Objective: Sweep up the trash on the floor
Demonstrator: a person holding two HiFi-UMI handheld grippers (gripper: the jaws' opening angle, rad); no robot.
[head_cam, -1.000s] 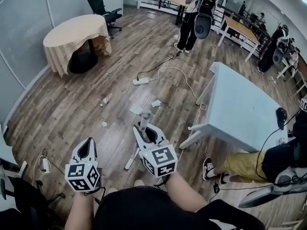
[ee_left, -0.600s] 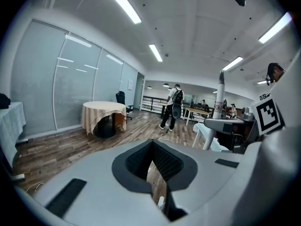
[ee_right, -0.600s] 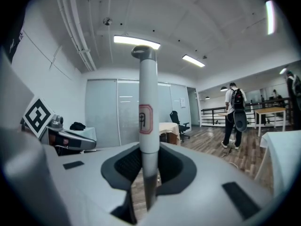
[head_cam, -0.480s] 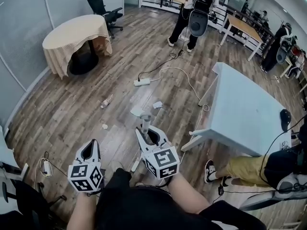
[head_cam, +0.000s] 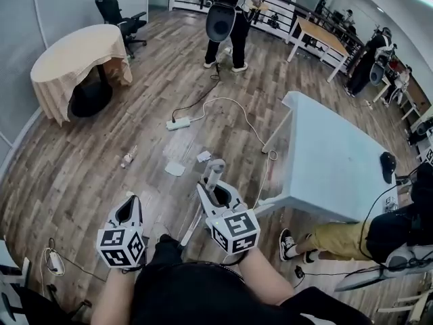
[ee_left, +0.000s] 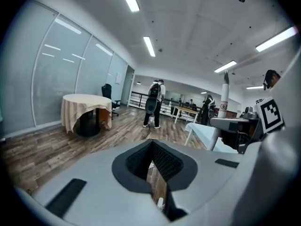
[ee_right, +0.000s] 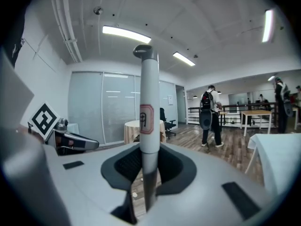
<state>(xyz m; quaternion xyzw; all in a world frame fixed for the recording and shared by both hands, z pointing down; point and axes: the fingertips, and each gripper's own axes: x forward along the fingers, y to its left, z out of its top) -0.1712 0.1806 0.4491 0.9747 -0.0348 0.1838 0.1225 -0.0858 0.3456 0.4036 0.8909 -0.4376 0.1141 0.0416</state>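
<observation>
My right gripper [head_cam: 215, 193] is shut on a pale broom handle [head_cam: 214, 172] that stands upright between its jaws; the lower shaft [head_cam: 191, 225] slants down to the floor. In the right gripper view the handle [ee_right: 149, 102] carries a red-edged label and rises from my right gripper [ee_right: 147, 175]. My left gripper [head_cam: 126, 210] hangs left of it, shut and holding nothing; its pads [ee_left: 162, 163] meet in a narrow slit. Trash lies ahead on the wood floor: a white paper [head_cam: 174, 168], a smaller scrap [head_cam: 203, 156] and a crumpled piece [head_cam: 127, 158].
A white table [head_cam: 338, 161] stands to the right, with a seated person's leg [head_cam: 318, 239] beside it. A power strip [head_cam: 178, 122] and its cable lie past the trash. A cloth-covered round table [head_cam: 71, 59], an office chair [head_cam: 116, 11] and a standing person [head_cam: 229, 22] are farther back.
The view has moved forward and turned, so the trash lies closer to the grippers. The standing person at the back has walked left. Both grippers keep their states.
</observation>
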